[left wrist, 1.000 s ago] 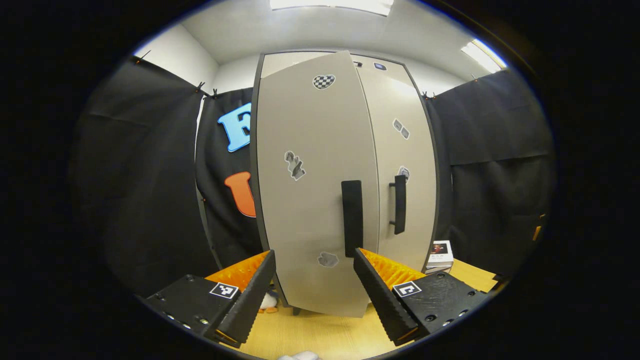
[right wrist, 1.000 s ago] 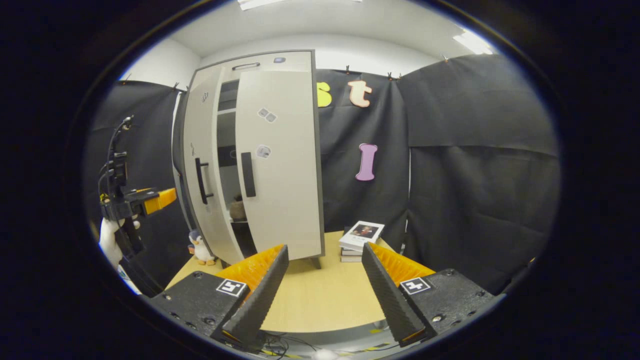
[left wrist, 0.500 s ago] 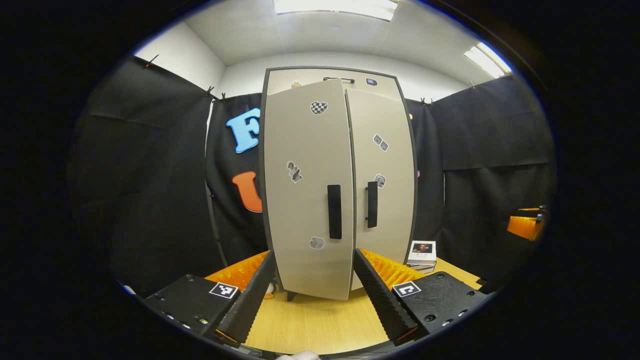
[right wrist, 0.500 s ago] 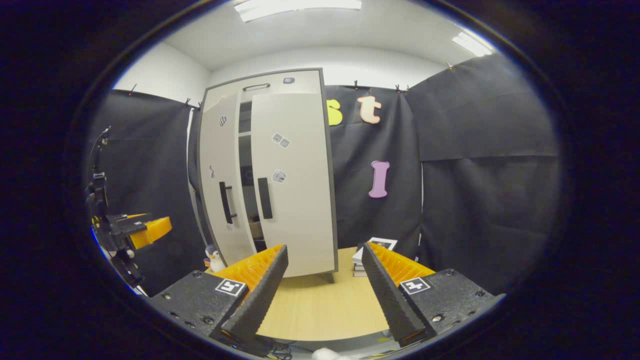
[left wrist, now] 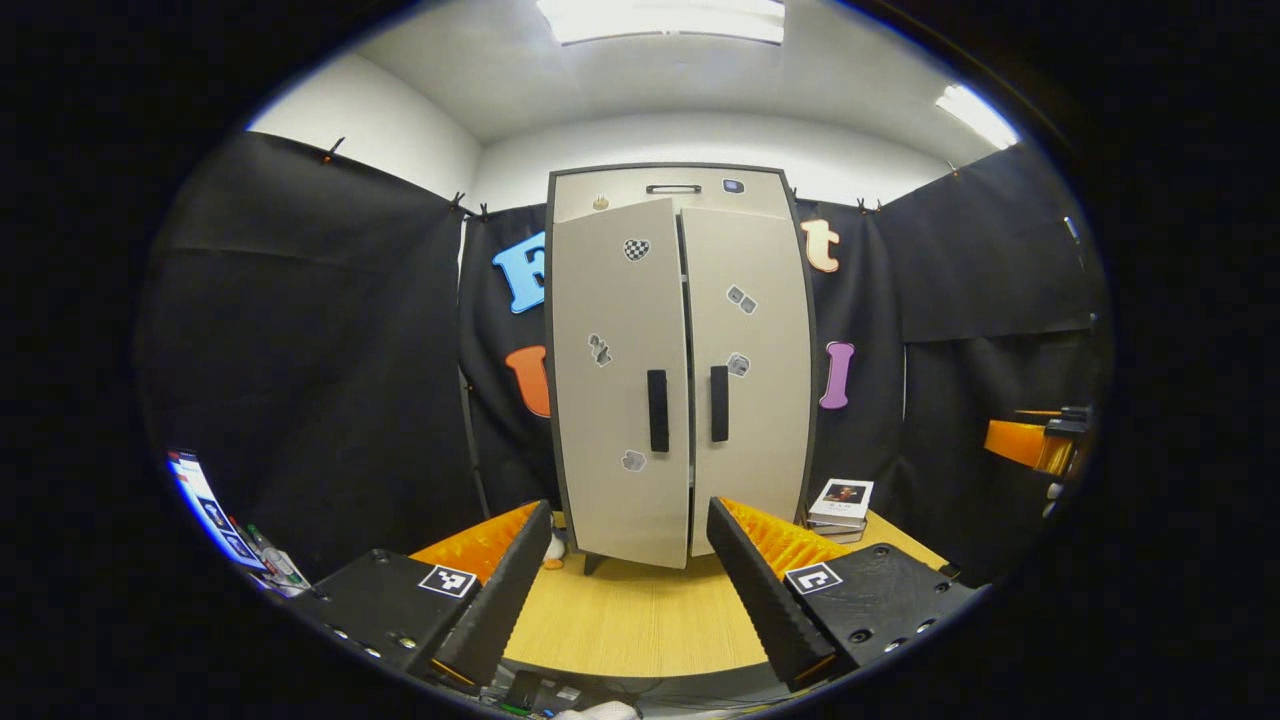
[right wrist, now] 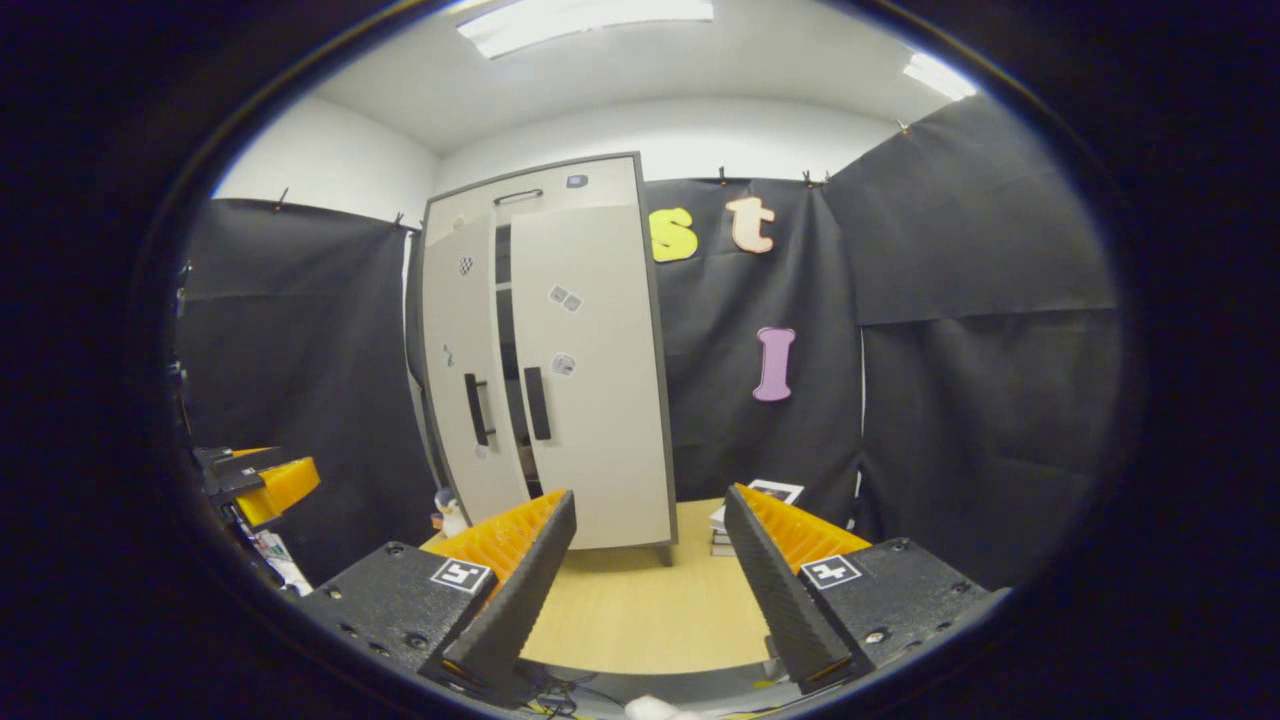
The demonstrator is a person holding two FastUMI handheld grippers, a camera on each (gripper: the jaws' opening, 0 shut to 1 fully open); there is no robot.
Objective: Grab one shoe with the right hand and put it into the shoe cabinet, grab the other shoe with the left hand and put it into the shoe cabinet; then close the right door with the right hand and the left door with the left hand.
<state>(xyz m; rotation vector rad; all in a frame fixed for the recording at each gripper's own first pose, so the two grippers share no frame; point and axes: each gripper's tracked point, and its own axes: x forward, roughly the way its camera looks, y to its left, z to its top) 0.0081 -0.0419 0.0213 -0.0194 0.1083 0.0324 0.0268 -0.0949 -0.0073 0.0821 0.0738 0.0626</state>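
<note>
Jaws apart, shoe cabinet [left wrist: 680,370] well ahead

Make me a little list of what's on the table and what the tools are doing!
cabinet: upright on the table
left door: not fully shut, a gap shows beside it
right door: looks shut
books: stacked right of the cabinet
toy penguin: by the cabinet's left foot
left tool: open, holding nothing, away from the cabinet
right tool: open, holding nothing, away from the cabinet
</note>
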